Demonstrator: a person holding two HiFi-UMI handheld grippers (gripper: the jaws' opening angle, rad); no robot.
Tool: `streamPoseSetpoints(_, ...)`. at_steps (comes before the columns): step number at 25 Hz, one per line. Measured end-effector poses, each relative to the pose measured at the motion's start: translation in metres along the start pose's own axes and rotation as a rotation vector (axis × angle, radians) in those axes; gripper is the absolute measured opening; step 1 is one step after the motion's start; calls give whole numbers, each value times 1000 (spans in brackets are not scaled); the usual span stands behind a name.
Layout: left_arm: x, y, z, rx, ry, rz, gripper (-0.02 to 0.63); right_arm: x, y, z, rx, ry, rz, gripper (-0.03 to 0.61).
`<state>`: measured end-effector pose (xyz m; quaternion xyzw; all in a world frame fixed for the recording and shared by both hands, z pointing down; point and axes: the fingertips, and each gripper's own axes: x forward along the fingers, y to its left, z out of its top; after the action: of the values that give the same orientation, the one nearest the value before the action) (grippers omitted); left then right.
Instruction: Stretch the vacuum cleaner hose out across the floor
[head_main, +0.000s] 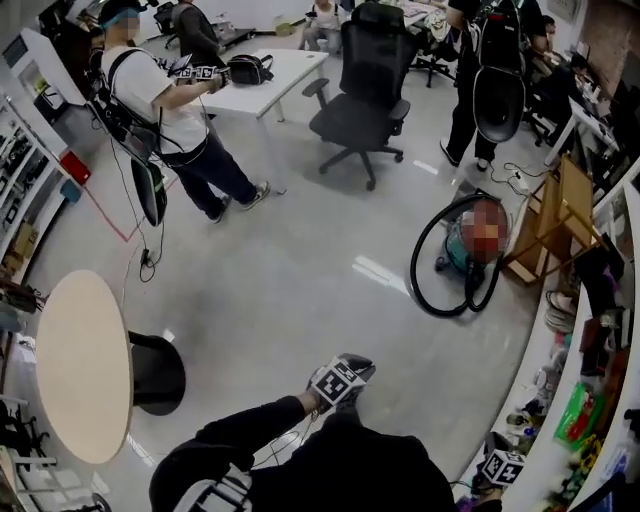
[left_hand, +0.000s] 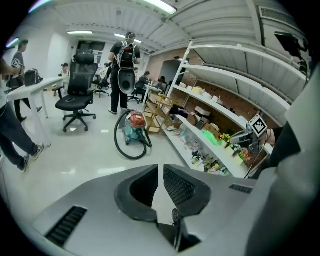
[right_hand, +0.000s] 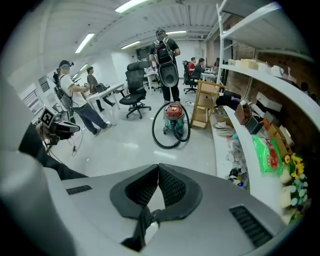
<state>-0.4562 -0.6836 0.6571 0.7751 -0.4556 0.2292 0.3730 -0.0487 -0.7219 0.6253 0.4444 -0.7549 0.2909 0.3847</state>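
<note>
The vacuum cleaner (head_main: 470, 245) (left_hand: 134, 125) (right_hand: 174, 117), a teal drum with a red top, stands on the pale floor beside a wooden rack. Its black hose (head_main: 432, 285) (left_hand: 127, 150) (right_hand: 160, 137) lies coiled in a loop round the drum. Both grippers are well short of it, near the person's body. My left gripper (head_main: 345, 378) (left_hand: 159, 168) is shut with nothing between its pads. My right gripper (head_main: 502, 466) (right_hand: 159, 167) hangs at the curved shelf's edge, also shut and empty. Each gripper shows in the other's view, small and off to the side.
A curved white shelf (head_main: 560, 400) loaded with small goods runs along the right. The wooden rack (head_main: 555, 225) stands just behind the vacuum cleaner. A black office chair (head_main: 365, 110), a round table (head_main: 85, 365), a white desk (head_main: 270, 80) and two standing people (head_main: 165, 110) (head_main: 480, 80) ring the open floor.
</note>
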Motion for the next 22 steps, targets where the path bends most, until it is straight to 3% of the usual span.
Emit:
streamPoseSetpoints(4,20,5,46,-34,-25,-24,49,49,52,23,15,1,106,15)
streamPoseSetpoints(8,47,-8,98,-34,-61,-53,49,98,111,48,-87,44,278,15)
streamPoseSetpoints(12,73,-18,146,13,-77,-26,49,141,132,73,-162,87,428,15)
streamPoseSetpoints(15,89,-10,174,25,-78,49,49,168,114,112,-243,78,488,15)
streamPoseSetpoints(18,102,-9,211,10,-98,99,49,180,74,168,-330,26,494,15)
streamPoseSetpoints(22,117,-7,247,-20,-147,199,26,199,18,201,-325,18,472,15)
